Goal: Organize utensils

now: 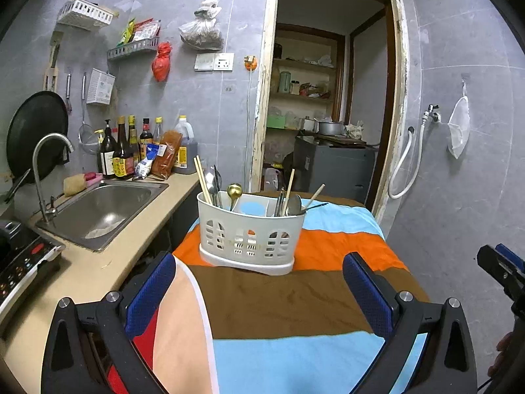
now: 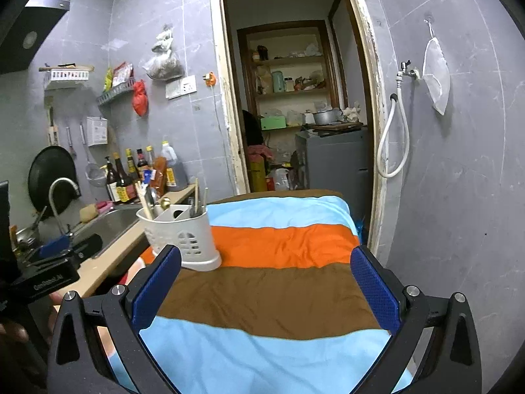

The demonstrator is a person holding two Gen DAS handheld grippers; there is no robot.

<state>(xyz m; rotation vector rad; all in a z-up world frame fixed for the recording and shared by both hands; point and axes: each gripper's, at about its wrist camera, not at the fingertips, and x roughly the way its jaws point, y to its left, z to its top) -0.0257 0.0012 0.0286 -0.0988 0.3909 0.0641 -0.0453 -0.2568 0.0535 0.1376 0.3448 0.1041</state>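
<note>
1. Left wrist view: the left gripper [image 1: 259, 290] is held wide open, empty, before the caddy [image 1: 251, 241] of utensils [image 1: 288, 202], set mid-table on the cloth [image 1: 295, 295].
2. The right gripper [image 2: 267, 287] is likewise spread, nothing gripped.

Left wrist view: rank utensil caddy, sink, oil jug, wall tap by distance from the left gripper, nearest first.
From the left gripper, jaws open and empty:
1. Utensil caddy, straight ahead on the striped cloth.
2. Sink, ahead to the left, set in the counter.
3. Oil jug, behind the sink against the back wall.
4. Wall tap, far right, beyond the doorway.
</note>
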